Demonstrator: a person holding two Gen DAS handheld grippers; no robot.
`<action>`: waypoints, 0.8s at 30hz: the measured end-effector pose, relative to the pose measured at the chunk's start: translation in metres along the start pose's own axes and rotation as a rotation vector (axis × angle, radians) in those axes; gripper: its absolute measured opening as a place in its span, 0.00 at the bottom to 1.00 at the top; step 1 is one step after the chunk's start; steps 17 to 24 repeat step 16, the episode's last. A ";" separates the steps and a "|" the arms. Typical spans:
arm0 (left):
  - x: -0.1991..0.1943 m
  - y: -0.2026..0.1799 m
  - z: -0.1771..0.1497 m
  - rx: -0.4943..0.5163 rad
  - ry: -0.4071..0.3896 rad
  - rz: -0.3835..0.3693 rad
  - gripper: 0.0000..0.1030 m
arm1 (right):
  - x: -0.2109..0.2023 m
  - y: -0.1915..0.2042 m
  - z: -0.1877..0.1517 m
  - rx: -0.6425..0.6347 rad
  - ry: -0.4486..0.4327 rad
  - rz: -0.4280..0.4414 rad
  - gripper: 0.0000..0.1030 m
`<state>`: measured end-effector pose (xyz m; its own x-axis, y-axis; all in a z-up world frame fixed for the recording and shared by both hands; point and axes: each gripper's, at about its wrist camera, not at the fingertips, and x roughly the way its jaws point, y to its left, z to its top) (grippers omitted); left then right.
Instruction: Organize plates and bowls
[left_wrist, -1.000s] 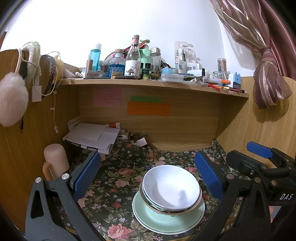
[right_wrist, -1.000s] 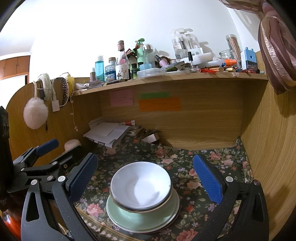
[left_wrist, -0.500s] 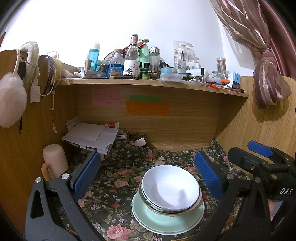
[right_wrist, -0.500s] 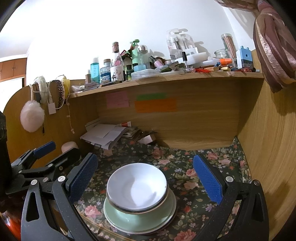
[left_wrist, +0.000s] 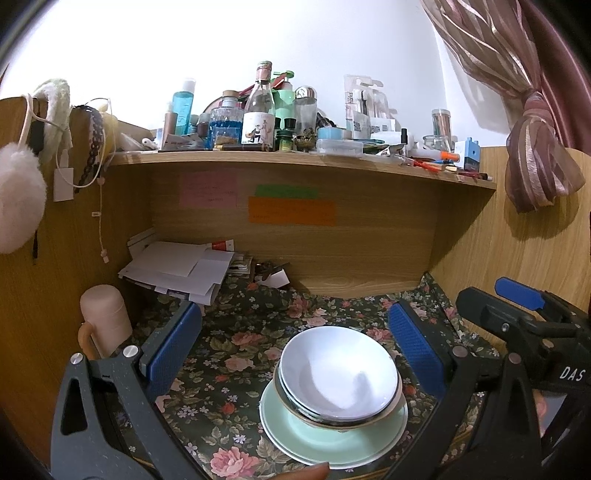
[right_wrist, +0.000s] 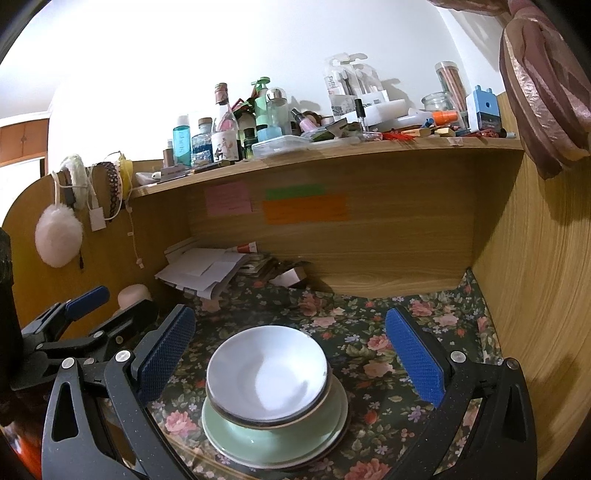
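Observation:
A stack of dishes sits near the front edge of the floral-covered desk. White bowls (left_wrist: 338, 373) (right_wrist: 266, 372) are nested on top, and pale green plates (left_wrist: 332, 439) (right_wrist: 273, 443) lie underneath. My left gripper (left_wrist: 293, 350) is open, its blue pads either side of the stack and a little behind it, holding nothing. My right gripper (right_wrist: 290, 354) is also open and empty, its pads flanking the bowls. In the left wrist view the right gripper's body shows at the right edge. In the right wrist view the left gripper's body shows at the left.
A pile of papers (left_wrist: 177, 269) lies at the back left under the shelf. A pink mug (left_wrist: 105, 321) stands by the left wall. Wooden walls close the nook on both sides. The shelf (left_wrist: 295, 157) above is crowded with bottles. A fingertip (left_wrist: 306, 472) shows at the bottom edge.
Both grippers have drifted slightly back and upward from the stack. The dishes have not moved. Both pairs of jaws keep the same wide gap.

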<state>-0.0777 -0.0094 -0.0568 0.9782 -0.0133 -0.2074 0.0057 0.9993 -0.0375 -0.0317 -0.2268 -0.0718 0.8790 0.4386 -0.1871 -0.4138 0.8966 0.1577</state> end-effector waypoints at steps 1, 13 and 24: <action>0.001 0.000 0.000 -0.001 0.001 -0.001 1.00 | 0.001 0.000 0.000 0.001 0.002 -0.001 1.00; 0.009 -0.001 0.002 0.002 0.010 -0.009 1.00 | 0.007 -0.004 0.001 0.008 0.015 0.002 1.00; 0.012 -0.001 0.002 0.005 0.016 -0.008 1.00 | 0.012 -0.007 0.001 0.013 0.021 -0.002 1.00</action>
